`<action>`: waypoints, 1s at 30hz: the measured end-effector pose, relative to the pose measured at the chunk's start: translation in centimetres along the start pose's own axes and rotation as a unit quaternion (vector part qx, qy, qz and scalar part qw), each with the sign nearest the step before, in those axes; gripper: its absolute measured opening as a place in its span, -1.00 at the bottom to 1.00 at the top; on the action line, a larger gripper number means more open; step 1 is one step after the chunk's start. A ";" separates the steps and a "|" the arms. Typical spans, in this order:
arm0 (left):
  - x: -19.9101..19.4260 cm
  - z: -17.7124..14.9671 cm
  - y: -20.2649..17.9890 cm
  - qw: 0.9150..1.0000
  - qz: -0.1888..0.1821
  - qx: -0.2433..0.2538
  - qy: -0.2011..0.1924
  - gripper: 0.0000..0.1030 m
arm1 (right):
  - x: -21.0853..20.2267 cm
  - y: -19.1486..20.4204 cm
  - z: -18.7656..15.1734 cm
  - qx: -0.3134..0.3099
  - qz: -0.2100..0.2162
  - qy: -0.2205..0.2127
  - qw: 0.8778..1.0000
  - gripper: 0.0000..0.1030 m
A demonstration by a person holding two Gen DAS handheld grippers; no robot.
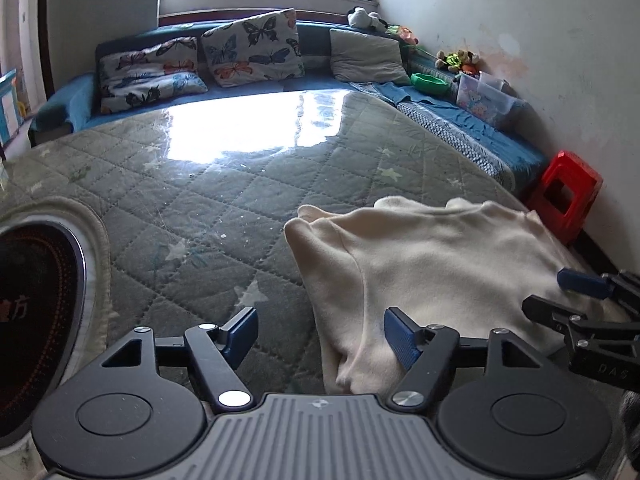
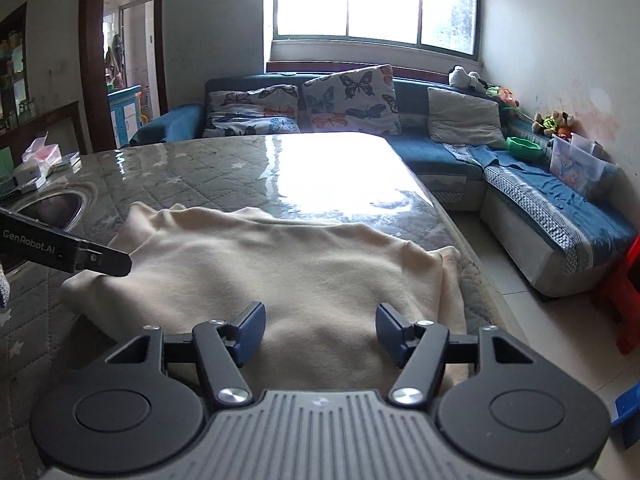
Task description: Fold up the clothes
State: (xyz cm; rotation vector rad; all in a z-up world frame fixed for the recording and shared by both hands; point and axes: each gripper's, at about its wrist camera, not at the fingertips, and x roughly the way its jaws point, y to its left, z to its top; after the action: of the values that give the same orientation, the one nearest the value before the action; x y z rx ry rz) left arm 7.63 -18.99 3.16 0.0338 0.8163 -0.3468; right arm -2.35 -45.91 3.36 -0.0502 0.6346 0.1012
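Soft cream fleece garment (image 2: pixel 280 264) lies on quilted table (image 2: pixel 180 168).

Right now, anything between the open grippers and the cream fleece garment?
Nothing visible. The left gripper hangs open at the cream fleece garment's left edge, the right gripper open directly over the cloth.

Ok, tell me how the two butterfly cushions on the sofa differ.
Left butterfly cushion lies low, slumped along the sofa seat; right butterfly cushion stands taller, propped against the backrest. The left one looks creased and flattened; the right one looks plump and squarer. Both share a pale cover printed with dark, blue and orange butterflies.
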 end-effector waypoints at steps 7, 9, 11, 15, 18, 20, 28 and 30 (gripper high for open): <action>-0.3 -1.0 -0.3 0.999 0.009 0.030 -0.013 0.50 | -0.5 0.8 -0.6 -0.016 -0.002 -0.001 1.000 0.38; -0.6 -0.9 -0.2 0.999 0.006 0.028 -0.015 0.50 | -0.7 1.2 -0.2 -0.018 0.008 -0.007 1.000 0.40; -0.8 -0.9 -0.1 0.999 0.006 0.026 -0.017 0.50 | -0.8 1.9 0.3 -0.020 0.019 -0.014 1.000 0.40; -1.2 -0.9 0.5 1.000 0.006 0.019 -0.021 0.51 | -0.1 3.6 1.1 -0.028 0.042 -0.021 0.999 0.40; -1.4 -1.0 0.8 1.000 0.009 0.015 -0.021 0.51 | 0.6 4.9 1.5 -0.041 0.056 -0.022 0.997 0.40; -1.5 -1.0 1.0 1.000 0.010 0.014 -0.022 0.51 | 1.0 5.8 1.6 -0.051 0.062 -0.021 0.997 0.40; -1.9 -1.3 1.0 1.000 0.012 0.014 -0.021 0.57 | 1.4 6.4 0.9 -0.063 0.063 -0.008 0.996 0.49; -2.0 -1.4 0.9 1.000 0.012 0.014 -0.021 0.62 | 1.0 6.2 0.7 -0.056 0.061 -0.007 0.997 0.56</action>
State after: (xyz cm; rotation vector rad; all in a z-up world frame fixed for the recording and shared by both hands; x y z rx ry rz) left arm 5.66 -17.29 3.57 0.0623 0.7693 -0.3361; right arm -1.77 -39.60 3.23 -0.1193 0.6175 0.2556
